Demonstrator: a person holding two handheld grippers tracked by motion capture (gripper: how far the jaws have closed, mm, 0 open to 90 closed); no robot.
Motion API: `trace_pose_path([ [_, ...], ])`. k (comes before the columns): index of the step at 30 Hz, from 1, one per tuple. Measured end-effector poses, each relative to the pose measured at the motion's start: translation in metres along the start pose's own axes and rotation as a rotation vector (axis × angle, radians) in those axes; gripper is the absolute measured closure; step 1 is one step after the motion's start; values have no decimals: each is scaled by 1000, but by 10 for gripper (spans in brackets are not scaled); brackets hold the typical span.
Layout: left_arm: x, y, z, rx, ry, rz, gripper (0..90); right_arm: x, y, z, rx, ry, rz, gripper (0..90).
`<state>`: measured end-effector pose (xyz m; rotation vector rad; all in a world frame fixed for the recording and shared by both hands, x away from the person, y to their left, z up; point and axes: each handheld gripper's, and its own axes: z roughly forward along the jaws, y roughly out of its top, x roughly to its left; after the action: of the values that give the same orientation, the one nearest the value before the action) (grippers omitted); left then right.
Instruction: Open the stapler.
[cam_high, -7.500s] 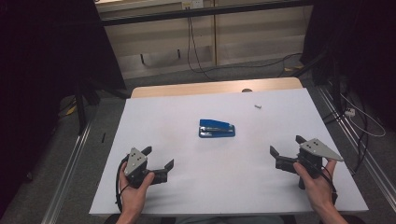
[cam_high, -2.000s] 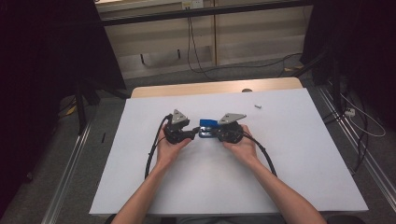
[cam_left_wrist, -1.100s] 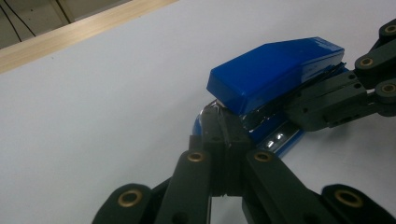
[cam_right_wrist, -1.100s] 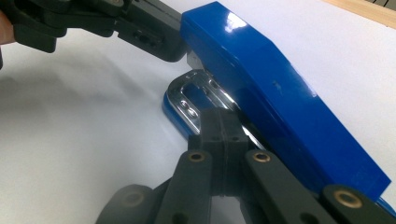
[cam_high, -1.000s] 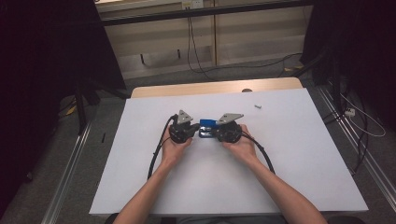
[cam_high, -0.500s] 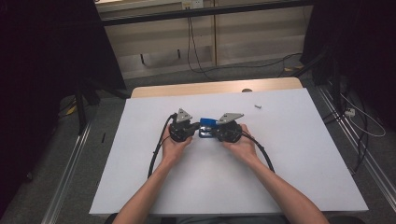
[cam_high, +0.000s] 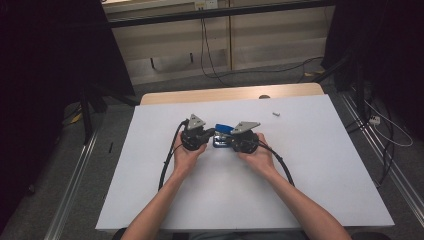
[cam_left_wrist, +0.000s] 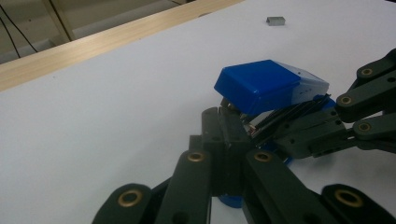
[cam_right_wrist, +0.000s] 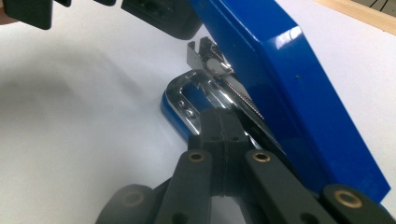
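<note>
A blue stapler (cam_high: 223, 129) sits mid-table with its blue lid (cam_left_wrist: 261, 86) tilted up off the chrome magazine (cam_right_wrist: 187, 93) and blue base (cam_right_wrist: 170, 112). My left gripper (cam_high: 212, 133) comes at it from the left. Its jaws are shut, with the tips (cam_left_wrist: 224, 126) under the raised lid, over the base. My right gripper (cam_high: 227, 141) comes from the right. Its jaws are also shut, with the tips (cam_right_wrist: 219, 128) lying on the magazine beside the lid (cam_right_wrist: 289, 84). I cannot tell if either pair pinches any metal. The right gripper's jaws (cam_left_wrist: 327, 126) also show in the left gripper view.
A white sheet (cam_high: 325, 165) covers the table, and a wooden edge (cam_high: 200, 95) runs along its far side. A small grey block (cam_high: 275, 113) lies to the far right of the stapler, and is seen again (cam_left_wrist: 275, 20) in the left gripper view. Cables trail from both grippers toward the person.
In the earliest frame both grippers were at the near corners and the stapler lay closed. They have since come to the stapler, and its lid now stands raised. Nothing has moved in the last second.
</note>
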<state>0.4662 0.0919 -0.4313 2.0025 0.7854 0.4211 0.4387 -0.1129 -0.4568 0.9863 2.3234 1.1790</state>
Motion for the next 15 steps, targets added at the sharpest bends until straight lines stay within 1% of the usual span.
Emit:
trace_pose_path([
  [2,-1,1,0,-3,5,-3,900,0,0,0,0,1,1,900],
  [7,-1,2,-1,-8,1,-4,900,1,0,0,1,-6,-5,900],
  [9,-2,2,-1,-13,0,-10,900,1,0,0,1,-6,-3,900],
  [15,-1,6,-2,-22,-11,-15,900,2,0,-1,3,-4,18,900],
])
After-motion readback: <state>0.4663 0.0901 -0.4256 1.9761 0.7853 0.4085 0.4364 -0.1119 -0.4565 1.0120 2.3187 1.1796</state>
